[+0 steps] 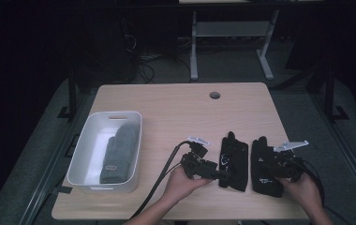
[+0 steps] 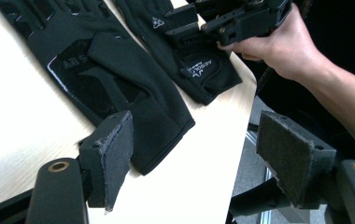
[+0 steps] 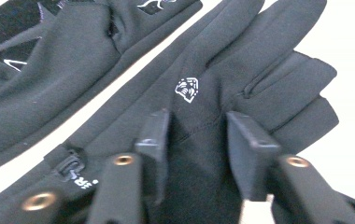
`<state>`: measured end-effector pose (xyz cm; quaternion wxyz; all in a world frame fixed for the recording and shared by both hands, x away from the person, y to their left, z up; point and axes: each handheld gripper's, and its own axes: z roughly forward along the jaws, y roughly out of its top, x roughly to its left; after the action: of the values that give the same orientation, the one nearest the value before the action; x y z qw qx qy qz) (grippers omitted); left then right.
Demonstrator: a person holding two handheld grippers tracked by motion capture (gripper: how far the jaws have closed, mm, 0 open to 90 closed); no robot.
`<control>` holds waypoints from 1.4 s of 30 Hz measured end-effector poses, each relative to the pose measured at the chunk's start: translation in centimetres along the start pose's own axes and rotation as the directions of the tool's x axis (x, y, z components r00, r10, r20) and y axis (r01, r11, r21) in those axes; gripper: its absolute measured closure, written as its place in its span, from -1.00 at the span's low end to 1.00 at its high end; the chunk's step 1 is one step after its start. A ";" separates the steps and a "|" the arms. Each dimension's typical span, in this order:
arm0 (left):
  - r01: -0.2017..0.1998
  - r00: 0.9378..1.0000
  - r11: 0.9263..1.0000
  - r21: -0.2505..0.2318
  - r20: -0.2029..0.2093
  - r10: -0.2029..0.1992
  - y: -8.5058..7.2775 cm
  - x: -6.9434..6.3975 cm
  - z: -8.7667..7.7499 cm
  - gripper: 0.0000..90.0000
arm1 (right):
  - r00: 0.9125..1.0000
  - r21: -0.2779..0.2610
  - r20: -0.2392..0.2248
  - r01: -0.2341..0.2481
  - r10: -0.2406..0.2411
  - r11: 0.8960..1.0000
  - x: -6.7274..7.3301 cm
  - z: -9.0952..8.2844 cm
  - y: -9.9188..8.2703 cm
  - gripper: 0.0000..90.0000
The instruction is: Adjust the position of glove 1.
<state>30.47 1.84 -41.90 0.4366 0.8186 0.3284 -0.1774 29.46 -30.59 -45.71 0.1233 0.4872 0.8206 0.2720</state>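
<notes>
done: grey glove [image 1: 117,152] binned in tub [image 1: 92,140] | left: two black gloves [image 1: 233,161] | right gripper [image 3: 196,140] pinched onto one, left gripper [image 2: 194,163] held open, empty

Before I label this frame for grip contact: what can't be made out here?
- Right gripper: whether its pads pinch the right glove; right gripper view, jaws cover the fabric.
- Grey glove in the white bin: label too small, high view.
- Left glove: fingertips cut off, left gripper view.

A dim lab or workshop is showing itself; cables [image 1: 143,65] are trailing behind the wooden table [image 1: 176,108]; a metal bench frame [image 1: 232,42] is standing beyond.
</notes>
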 end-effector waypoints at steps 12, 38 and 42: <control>0.006 1.000 1.000 -0.016 -0.009 -0.006 0.0 0.3 -0.8 -0.39 | 0.992 -0.028 -0.069 -0.104 0.102 0.994 -0.8 -1.2 0.7 0.67; -0.002 1.000 1.000 -0.027 -0.024 0.002 -0.2 0.4 -2.2 -0.40 | 0.967 -0.121 -0.229 -0.144 0.113 0.982 3.3 -0.9 7.0 0.66; -0.003 1.000 1.000 -0.027 -0.028 0.003 -0.2 0.5 -2.5 -0.41 | 0.963 -0.114 -0.239 -0.153 0.122 0.982 3.8 -0.2 7.2 0.66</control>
<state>30.70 4.18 -40.95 0.4432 0.8155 0.3357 -0.1607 32.80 -24.67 -41.21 0.0397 0.4991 0.7738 0.3880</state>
